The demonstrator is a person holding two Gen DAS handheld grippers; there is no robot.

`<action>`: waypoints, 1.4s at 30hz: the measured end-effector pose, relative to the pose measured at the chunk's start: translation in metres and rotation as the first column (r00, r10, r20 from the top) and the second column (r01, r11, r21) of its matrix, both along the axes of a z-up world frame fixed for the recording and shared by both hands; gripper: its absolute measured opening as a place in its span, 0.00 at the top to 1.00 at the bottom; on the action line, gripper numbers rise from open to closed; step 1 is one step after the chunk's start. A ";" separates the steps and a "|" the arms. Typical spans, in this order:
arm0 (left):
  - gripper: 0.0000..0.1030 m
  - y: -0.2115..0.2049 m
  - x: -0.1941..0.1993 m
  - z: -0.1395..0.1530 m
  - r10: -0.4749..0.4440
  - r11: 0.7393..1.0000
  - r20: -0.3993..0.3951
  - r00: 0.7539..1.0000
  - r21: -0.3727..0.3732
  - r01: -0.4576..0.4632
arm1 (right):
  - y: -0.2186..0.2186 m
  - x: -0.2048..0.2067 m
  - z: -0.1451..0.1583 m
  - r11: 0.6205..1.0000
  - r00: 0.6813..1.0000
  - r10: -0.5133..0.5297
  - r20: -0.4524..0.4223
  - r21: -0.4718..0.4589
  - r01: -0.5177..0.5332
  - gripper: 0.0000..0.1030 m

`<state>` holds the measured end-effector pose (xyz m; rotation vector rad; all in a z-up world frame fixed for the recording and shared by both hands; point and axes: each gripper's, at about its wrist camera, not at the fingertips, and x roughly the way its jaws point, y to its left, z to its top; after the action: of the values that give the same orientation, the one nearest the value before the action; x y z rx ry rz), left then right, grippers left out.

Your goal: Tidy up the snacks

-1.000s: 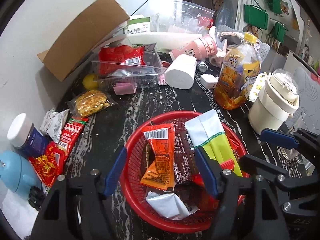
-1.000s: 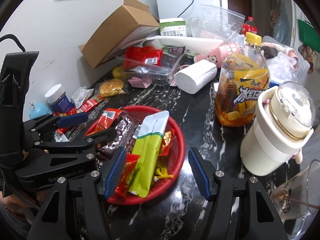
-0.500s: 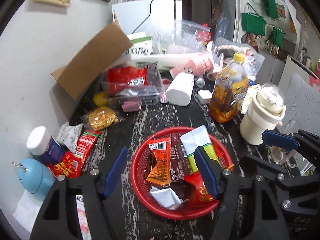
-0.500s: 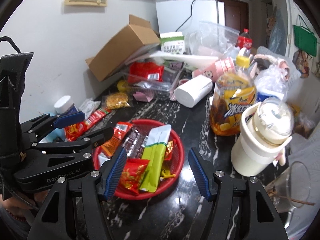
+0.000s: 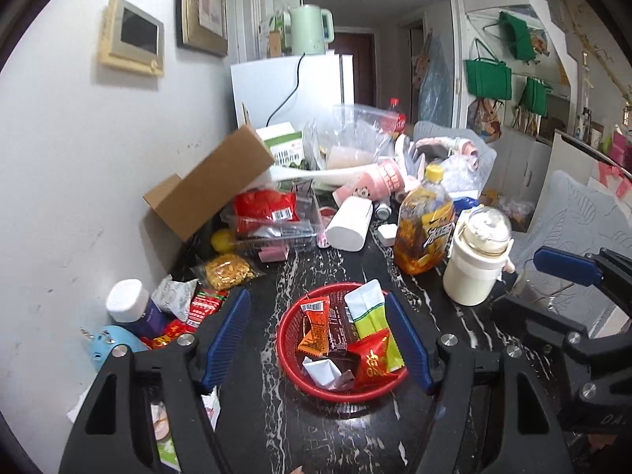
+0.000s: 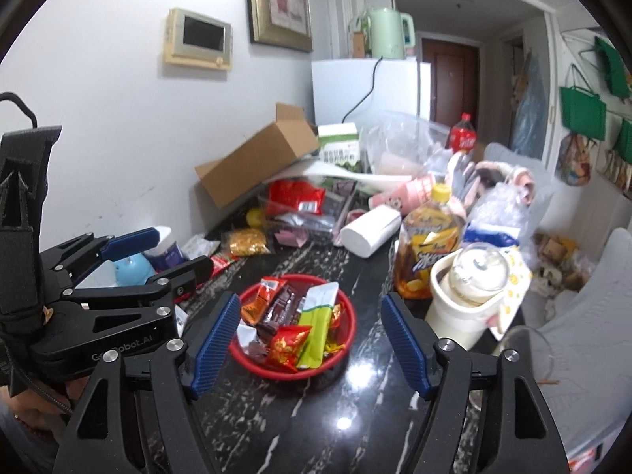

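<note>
Your left claw (image 5: 318, 337) hangs above the black marble bench (image 5: 308, 434) with its blue pads spread wide and nothing gripped; the red basket (image 5: 286, 349) sits on the bench below and between them, untouched. Your right claw (image 6: 310, 341) is also empty, and its jaws are opening, with the same red basket (image 6: 349, 333) lying on the bench under the gap and clear of both pads. In the basket you have an orange packet (image 5: 315, 326) at 10 o'clock, a dark brown wrapper (image 5: 339, 326) in the middle, a white and green pouch (image 5: 369, 310) running toward 1 o'clock, a red packet (image 5: 371, 359) at 5 o'clock and a crumpled white wrapper (image 5: 322, 371) at 7 o'clock. From the basket, more snacks lie loose at 10 o'clock: a clear bag of yellow bits (image 5: 227, 270), a grey-white sachet (image 5: 173, 300) and red packets (image 5: 203, 304) beside a white-capped jar (image 5: 130, 306). At 2 o'clock stand a cream flask (image 5: 476, 262) and an iced tea bottle (image 5: 424, 229), close together. In the left wrist view your right claw shows at 3 o'clock.
</note>
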<state>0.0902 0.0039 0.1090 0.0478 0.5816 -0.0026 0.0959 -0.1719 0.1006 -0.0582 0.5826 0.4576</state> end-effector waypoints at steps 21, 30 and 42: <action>0.05 -0.003 -0.102 0.016 -0.028 0.999 0.058 0.998 -0.034 0.030 | -0.035 -0.095 0.015 0.996 0.993 -0.092 0.074 -0.002 0.093 0.08; 0.05 -0.007 -0.118 -0.011 -0.032 0.998 0.008 0.999 -0.050 0.032 | -0.040 -0.111 -0.013 0.991 0.991 -0.134 0.017 -0.019 0.134 0.08; 0.05 -0.007 -0.121 -0.032 -0.009 0.998 -0.056 0.998 -0.065 0.006 | -0.036 -0.112 -0.043 0.994 0.992 -0.106 -0.071 -0.015 0.105 0.08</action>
<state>-0.0305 -0.0028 0.0773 -0.0132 0.6374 -0.0301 -0.0165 -0.2083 0.0579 -0.0219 0.6558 0.3549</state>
